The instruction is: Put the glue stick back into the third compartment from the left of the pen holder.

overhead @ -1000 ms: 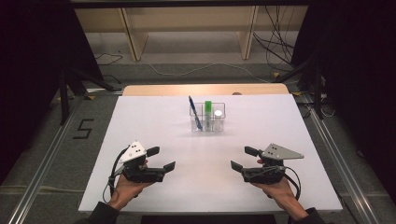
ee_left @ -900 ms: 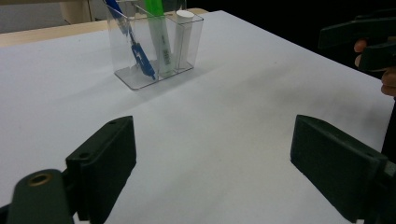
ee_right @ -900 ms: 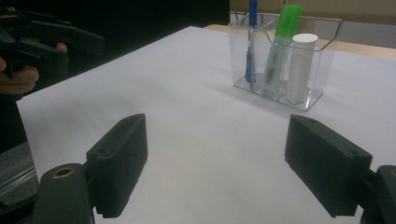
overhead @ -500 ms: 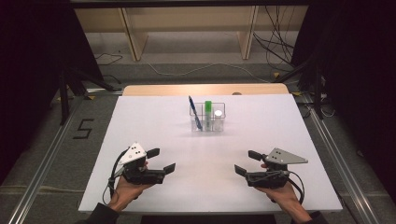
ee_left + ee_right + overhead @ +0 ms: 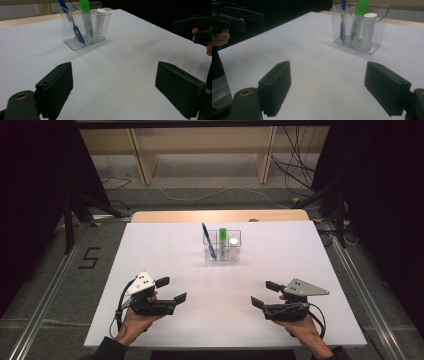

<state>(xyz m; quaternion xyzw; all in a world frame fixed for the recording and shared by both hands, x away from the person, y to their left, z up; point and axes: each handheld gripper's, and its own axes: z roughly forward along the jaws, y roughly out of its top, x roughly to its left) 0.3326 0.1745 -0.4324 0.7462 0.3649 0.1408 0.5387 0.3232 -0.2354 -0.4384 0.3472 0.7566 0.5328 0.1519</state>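
My left gripper [image 5: 171, 289] rests near the front left of the white table [image 5: 165, 250], and its jaws stand wide with nothing between them. Ahead of it, toward the far middle of the table, stands the clear holder [image 5: 222, 245], well apart from both my hands. It has three compartments: a blue pen [image 5: 208, 240] leans in the left one, a green marker [image 5: 222, 241] stands in the middle one, and a white tube [image 5: 233, 247] stands upright in the right one. My right gripper [image 5: 265, 293] rests near the front right, jaws also wide, holding nothing.
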